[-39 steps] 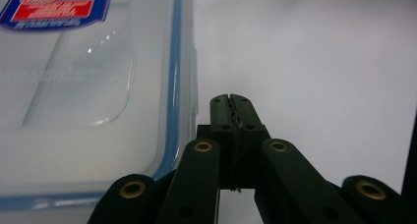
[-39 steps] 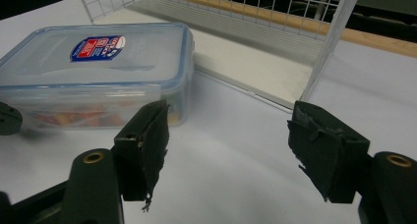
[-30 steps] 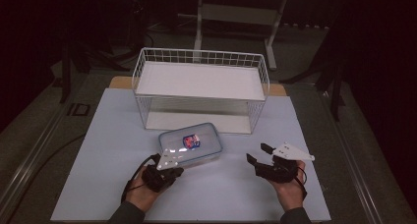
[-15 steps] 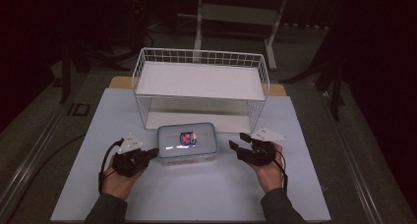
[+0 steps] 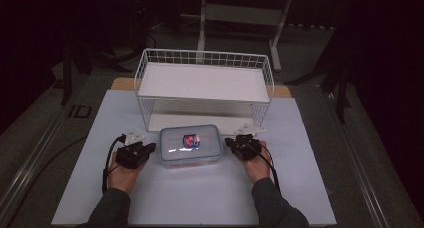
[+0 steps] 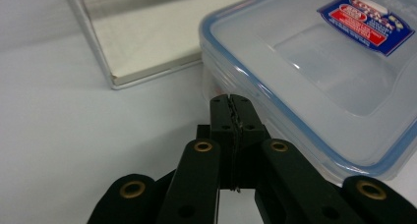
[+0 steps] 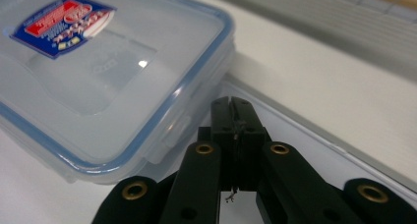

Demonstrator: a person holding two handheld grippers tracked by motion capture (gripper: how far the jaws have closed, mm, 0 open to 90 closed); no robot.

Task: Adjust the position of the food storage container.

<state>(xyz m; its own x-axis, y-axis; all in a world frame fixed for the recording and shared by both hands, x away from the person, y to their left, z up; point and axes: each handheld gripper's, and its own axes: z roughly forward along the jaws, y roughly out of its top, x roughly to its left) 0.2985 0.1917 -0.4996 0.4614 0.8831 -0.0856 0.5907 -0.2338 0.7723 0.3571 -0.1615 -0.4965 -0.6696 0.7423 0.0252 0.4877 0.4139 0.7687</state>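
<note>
Left hand-held gripper [image 5: 151,147]: at the box's nine o'clock side, low over the desk [image 5: 75,188], jaws pressed together with nothing between them; in the left gripper view [image 6: 230,100] the joined tips sit right at the box's short end wall, though I cannot tell whether they touch it.
Plastic box [image 5: 190,144]: clear, with a blue-rimmed lid and a red and blue label [image 5: 190,140]; it lies flat on the white desk, between the two grippers and just at the six o'clock side of the wire rack.
Right hand-held gripper [image 5: 229,142]: at the box's three o'clock side, jaws have just been closing and now meet with nothing between them; in the right gripper view [image 7: 231,103] the tips stand just beside the box's corner.
Wire rack [image 5: 205,58]: white, at twelve o'clock from the box, its shelf board bare.
</note>
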